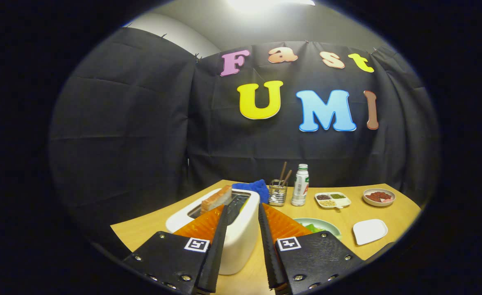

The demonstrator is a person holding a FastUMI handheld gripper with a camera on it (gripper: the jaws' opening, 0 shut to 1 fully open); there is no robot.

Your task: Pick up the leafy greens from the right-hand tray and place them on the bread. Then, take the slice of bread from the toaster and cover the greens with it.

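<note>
Leafy greens point(315, 228): lying in a green dish point(305, 221) just beyond the right finger point(282, 225), partly hiding behind it. Bread slice point(216, 199): standing on end in the slot of the white toaster point(241, 241), leaning slightly, poking well above the rim. Gripper point(242, 206): hovering with fingers spread wide, gripping nothing, straddling the toaster's near end. Lower bread for receiving the greens: not being made out.

Handling, as a judgement: whichever item is being gone for, coming down from above, closing gently; greens crushing easily, the slice crumbling or jamming if pulled at a slant, so lifting straight along the slot.

Standing around on the wooden table point(401, 217): blue cloth point(253, 187), chopstick holder point(278, 192) and bottle point(300, 185) crowding behind the toaster; divided dish point(333, 200), bowl of red pieces point(379, 197), bare white plate point(370, 230) lying beyond the greens. Toaster body itself blocking any low sideways sweep toward the green dish; bottle looking likely to tip if brushed.
</note>
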